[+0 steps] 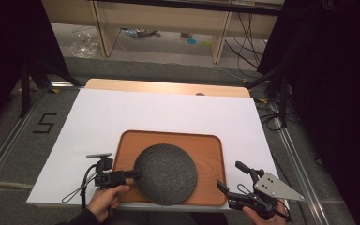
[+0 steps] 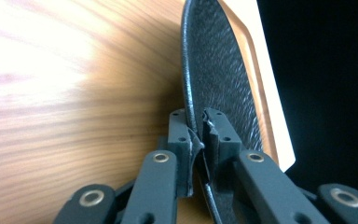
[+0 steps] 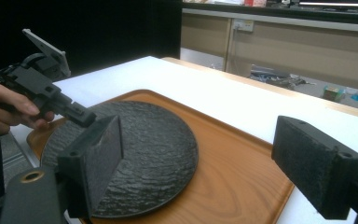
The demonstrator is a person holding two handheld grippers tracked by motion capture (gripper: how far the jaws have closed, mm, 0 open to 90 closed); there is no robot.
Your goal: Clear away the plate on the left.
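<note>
At the left we note the left gripper (image 1: 132,174), held in a hand (image 1: 104,200) at the near edge of the table (image 1: 98,117). Its jaws are clamped on the left rim of the dark plate (image 1: 166,173) — in the left gripper view the pads (image 2: 181,135) press the thin rim from both sides, one above and one below.

The plate is round, rough-textured and near black. It lies on the wooden tray (image 1: 211,150), toward the tray's near-left part, and its near edge reaches the tray's near rim. The tray sits on the white table cover, near the table's near side.

At the right we see the right gripper (image 1: 232,178), just off the tray's near-right corner — jaws spread wide, nothing between them, apart from the plate.
</note>
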